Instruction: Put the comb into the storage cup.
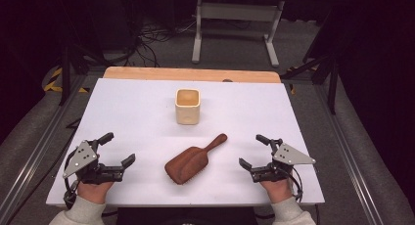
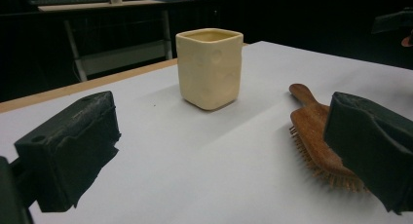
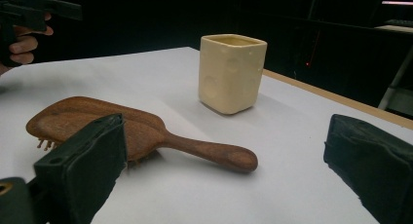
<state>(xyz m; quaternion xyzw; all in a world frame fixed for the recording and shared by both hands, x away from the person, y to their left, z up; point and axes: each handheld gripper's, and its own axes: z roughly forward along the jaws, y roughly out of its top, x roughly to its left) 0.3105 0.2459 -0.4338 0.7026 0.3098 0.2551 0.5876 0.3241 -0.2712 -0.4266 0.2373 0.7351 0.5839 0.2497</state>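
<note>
Hairbrush of dark wood lies bristles down near the front edge of the tabletop, about midway along it, its handle pointing toward the far right corner. We see it between our two tools, touched by neither. We hold the left gripper near the front left corner with its jaws spread wide and nothing between them; the right gripper sits near the front right corner, likewise spread and holding nothing. Behind the brush, toward the far edge and well apart from it, stands a cream square-sided cup, upright, with shallow round dimples in its walls.

We can read no brand, label or writing on the brush, the cup or the tools.

A white sheet covers the tabletop, and a strip of bare light wood shows along the far edge. Beyond it we see grey floor, loose black cables and the white legs of another table frame in a dark room.
</note>
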